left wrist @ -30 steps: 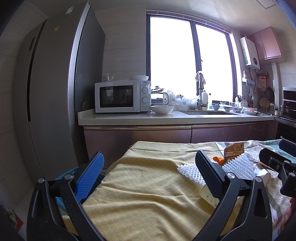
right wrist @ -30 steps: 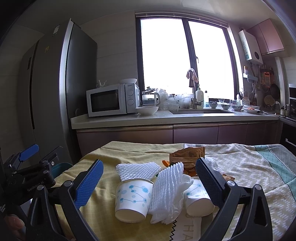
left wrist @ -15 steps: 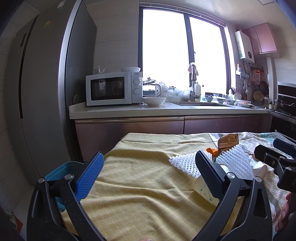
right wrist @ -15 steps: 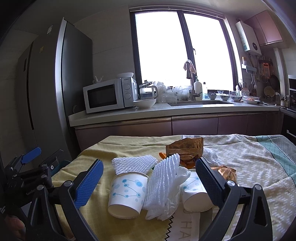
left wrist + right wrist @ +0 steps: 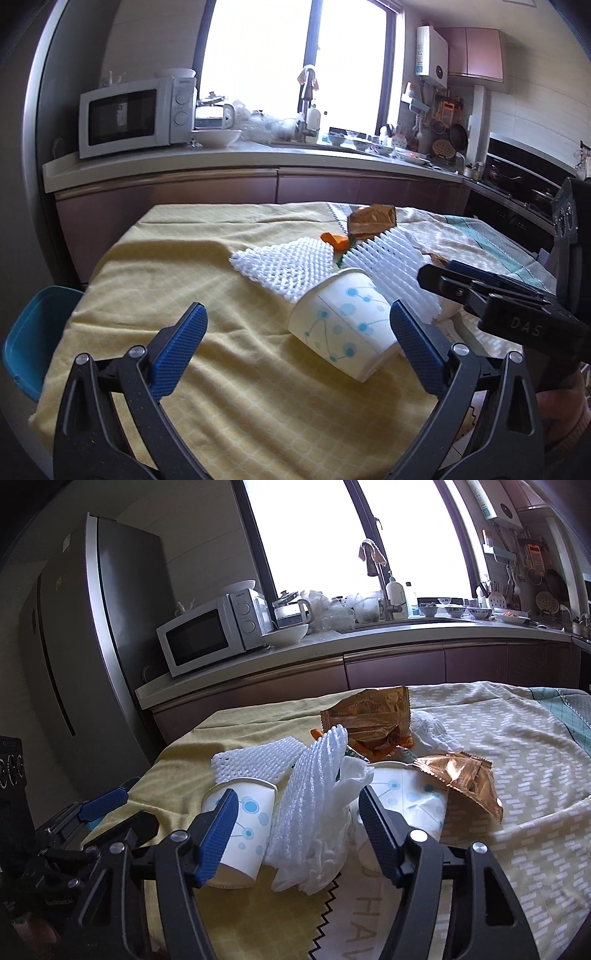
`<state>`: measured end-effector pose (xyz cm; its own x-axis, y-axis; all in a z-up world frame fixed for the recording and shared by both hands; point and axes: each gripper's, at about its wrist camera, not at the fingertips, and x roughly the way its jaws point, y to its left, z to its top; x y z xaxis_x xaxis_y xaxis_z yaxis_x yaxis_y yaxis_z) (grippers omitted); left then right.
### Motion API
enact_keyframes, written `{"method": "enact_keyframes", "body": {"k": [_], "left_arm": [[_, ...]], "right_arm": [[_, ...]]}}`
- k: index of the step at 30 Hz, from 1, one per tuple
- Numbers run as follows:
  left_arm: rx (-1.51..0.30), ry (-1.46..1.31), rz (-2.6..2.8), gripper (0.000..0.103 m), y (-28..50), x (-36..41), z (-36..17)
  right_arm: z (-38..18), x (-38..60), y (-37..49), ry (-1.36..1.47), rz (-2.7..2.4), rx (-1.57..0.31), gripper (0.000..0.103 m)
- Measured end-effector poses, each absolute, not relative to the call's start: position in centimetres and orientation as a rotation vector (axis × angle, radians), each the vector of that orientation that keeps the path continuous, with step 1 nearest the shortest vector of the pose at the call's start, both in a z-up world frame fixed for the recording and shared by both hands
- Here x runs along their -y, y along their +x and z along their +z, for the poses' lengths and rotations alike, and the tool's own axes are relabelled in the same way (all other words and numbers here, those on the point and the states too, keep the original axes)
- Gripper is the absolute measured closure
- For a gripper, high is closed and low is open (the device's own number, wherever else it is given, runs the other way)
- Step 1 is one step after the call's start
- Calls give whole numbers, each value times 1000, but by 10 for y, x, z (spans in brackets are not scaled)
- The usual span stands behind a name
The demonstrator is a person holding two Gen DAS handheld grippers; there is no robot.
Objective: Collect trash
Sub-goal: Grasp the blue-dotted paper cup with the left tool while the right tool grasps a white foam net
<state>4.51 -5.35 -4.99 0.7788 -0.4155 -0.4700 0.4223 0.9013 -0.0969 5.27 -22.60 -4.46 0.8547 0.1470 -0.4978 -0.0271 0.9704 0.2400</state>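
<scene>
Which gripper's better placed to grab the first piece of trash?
Right, probably. The right gripper is open with the foam net sleeve standing directly between its fingers. The left gripper is open too, but over bare yellow cloth; the paper cup sits by its right finger.

Trash pile on the cloth-covered table, right wrist view.

Paper cup (image 5: 242,825), white with blue dot-and-line print, at 8 o'clock of the pile, mouth up, tilted.

Second paper cup (image 5: 410,805), same print, at 4 o'clock, partly hidden.

Ribbed white foam sleeve (image 5: 314,779) stands on edge between the cups, with crumpled white tissue (image 5: 328,845) against it.

Flat foam net (image 5: 255,762) lies at 10 o'clock, behind the first cup.

Brown snack wrapper (image 5: 373,716) at 12 o'clock, propped up.

Shiny copper wrapper (image 5: 463,779) at 3 o'clock, overlapping the second cup.
</scene>
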Motion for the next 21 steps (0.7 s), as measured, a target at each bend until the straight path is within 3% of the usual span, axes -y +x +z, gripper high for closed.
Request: {"method": "enact_keyframes", "body": {"k": [3, 9, 11, 18, 21], "left_arm": [[-569, 13, -506, 7, 53, 66, -60], [-718, -26, -583, 20, 78, 84, -83], [-766, -50, -606, 30, 85, 86, -89], [-845, -160, -679, 50, 102, 88, -100], [-842, -163, -676, 71, 104, 89, -100]], "right_arm": [[-51, 225, 59, 246, 121, -572, 51], [-61, 230, 65, 297, 157, -621, 62], [-64, 231, 67, 311, 169, -633, 66], [-69, 230, 70, 332, 210, -662, 79], [-69, 228, 71, 328, 230, -666, 83]]}}
